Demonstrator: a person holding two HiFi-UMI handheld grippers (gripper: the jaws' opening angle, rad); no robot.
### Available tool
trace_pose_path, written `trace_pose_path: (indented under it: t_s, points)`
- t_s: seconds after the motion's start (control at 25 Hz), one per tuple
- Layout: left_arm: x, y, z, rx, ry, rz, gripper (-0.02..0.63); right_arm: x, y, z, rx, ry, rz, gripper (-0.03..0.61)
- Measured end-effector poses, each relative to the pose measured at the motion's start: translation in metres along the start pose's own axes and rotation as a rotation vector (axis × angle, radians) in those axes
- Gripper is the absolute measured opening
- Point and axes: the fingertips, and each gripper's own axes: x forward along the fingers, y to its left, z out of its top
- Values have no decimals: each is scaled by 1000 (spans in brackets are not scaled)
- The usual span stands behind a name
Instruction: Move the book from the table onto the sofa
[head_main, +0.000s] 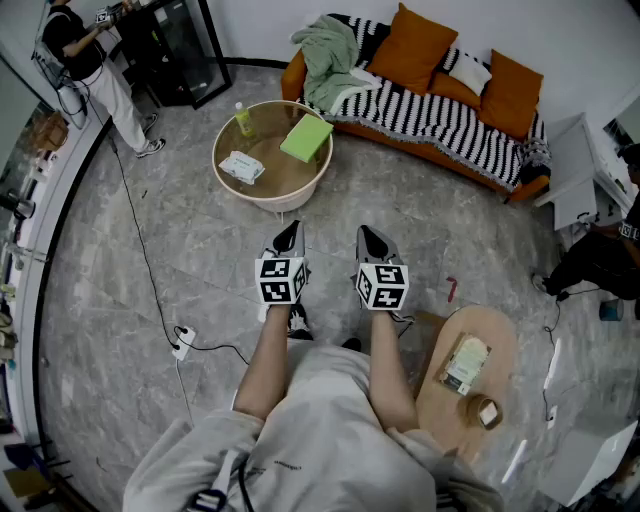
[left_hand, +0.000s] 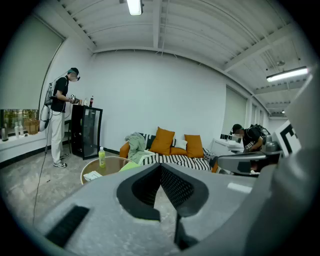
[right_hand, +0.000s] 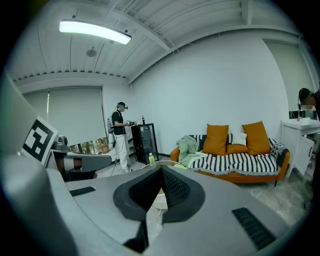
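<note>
I see the green book (head_main: 306, 138) lying on the round table (head_main: 283, 198), upper middle of the head view, just left of the striped sofa (head_main: 440, 125). At centre, my left gripper (head_main: 291, 237) and right gripper (head_main: 367, 238) hover above the floor, fingers pressed together, holding nothing.

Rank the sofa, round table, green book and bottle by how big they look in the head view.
Largest to smallest:
sofa
round table
green book
bottle
No two look close in size.
</note>
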Motion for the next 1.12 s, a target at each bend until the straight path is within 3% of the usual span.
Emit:
trace_pose_path:
  t_s: [0.56,0.72,1.12]
  points:
    - [26,129,18,-3,33,-15,9,108,72,13,30,9,-32,6]
    - [29,144,10,-11,57,-25,9,117,78,10,83,15,-19,6]
    - [71,151,14,-19,83,-31,9,147,51,26,90,21,-31,6]
